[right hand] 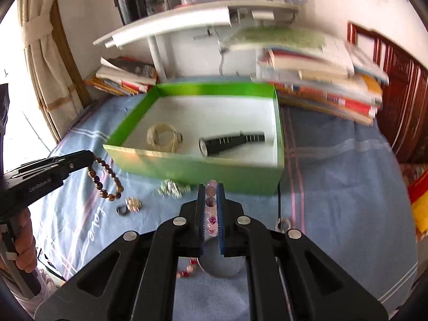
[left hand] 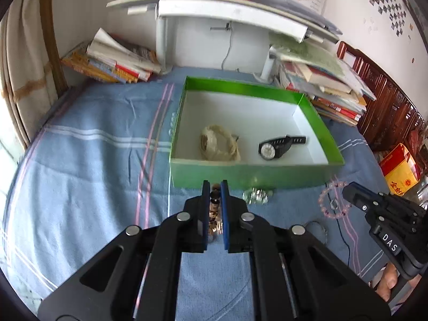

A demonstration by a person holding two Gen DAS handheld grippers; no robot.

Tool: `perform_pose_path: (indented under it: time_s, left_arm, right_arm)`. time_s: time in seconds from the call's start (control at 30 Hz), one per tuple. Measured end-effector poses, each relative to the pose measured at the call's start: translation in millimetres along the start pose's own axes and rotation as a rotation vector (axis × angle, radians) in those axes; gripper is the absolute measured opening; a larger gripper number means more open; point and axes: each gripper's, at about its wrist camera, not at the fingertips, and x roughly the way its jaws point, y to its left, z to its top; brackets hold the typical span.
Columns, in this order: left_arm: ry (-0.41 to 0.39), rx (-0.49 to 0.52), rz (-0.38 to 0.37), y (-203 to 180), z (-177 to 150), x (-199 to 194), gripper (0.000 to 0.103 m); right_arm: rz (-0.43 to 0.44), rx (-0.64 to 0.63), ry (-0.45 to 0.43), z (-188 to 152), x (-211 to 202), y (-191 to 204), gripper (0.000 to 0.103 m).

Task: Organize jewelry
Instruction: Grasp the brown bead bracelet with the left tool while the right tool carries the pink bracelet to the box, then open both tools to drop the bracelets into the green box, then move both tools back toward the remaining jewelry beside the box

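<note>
- Brown beads of a bracelet [right hand: 104, 178] are pinched between the narrow fingers of the left gripper [left hand: 214, 187]; the loop dangles from it over the blue bedsheet [left hand: 93, 165].
- Pink bead bracelet [right hand: 210, 208] sits clamped in the right gripper [right hand: 211, 188], its jaws nearly together.
- Green box [left hand: 251, 172] with a white floor lies on the sheet just beyond both grippers; inside are a cream bracelet [left hand: 219, 146] on the left and a black watch [left hand: 278, 146] on the right, apart from each other.
- Silvery jewelry [right hand: 172, 188] lies on the sheet against the box's near wall; a ring [right hand: 122, 210] and a gold piece [right hand: 133, 203] lie close by.
</note>
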Motion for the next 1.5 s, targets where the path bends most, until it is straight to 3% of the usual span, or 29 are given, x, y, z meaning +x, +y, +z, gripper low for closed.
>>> perform_pose_path:
  time_s: [0.13,0.27,0.43,0.7,0.73,0.77,0.8,0.87,0.97,1.07,1.13,1.27,1.5]
  left_arm:
    - [-0.064,0.037,-0.001,-7.9,26.7,-14.6,0.008]
    - [-0.105,0.047,0.004,-11.1,61.2,-10.9,0.008]
    - [-0.067,0.019,0.046,0.6,83.2,38.8,0.008]
    - [0.014,-0.025,0.113,23.1,80.0,94.9,0.009]
    - [0.028,-0.019,0.115,23.3,78.3,99.3,0.009]
    - [0.029,-0.019,0.119,23.3,77.5,99.7,0.012]
    - [0.027,-0.017,0.119,23.1,75.6,98.2,0.023]
    - [0.011,-0.013,0.121,22.4,69.9,87.5,0.036]
    - [-0.025,-0.025,0.172,21.7,49.0,55.8,0.042]
    - [-0.08,-0.033,0.209,17.4,6.6,21.5,0.064]
    - [-0.078,-0.023,0.226,13.3,-24.5,13.0,0.067]
    - [0.023,0.029,0.262,7.1,-70.6,23.4,0.067]
    - [0.023,0.052,0.274,8.7,-89.5,18.3,0.075]
  right_arm:
    - [-0.002,-0.031,-0.093,32.3,-16.2,7.2,0.008]
    - [0.008,-0.017,-0.123,59.9,-5.6,4.6,0.008]
    - [-0.024,0.022,-0.039,71.8,46.2,-7.7,0.008]
    - [-0.076,0.075,0.08,61.1,111.1,-26.7,0.009]
    - [-0.083,0.084,0.082,60.7,113.4,-28.8,0.012]
    - [-0.086,0.088,0.084,60.3,113.2,-29.7,0.024]
    - [-0.082,0.093,0.083,59.8,109.8,-30.5,0.039]
    - [-0.074,0.099,0.055,57.4,96.0,-31.3,0.048]
    - [-0.093,0.065,0.026,45.5,65.1,-27.3,0.048]
    - [-0.064,0.05,0.007,17.8,33.4,-22.8,0.048]
    - [-0.022,0.05,0.034,-7.4,23.4,-18.9,0.048]
    - [0.031,0.024,0.131,-42.4,29.5,-5.8,0.048]
    - [0.056,-0.023,0.228,-68.1,38.5,15.8,0.048]
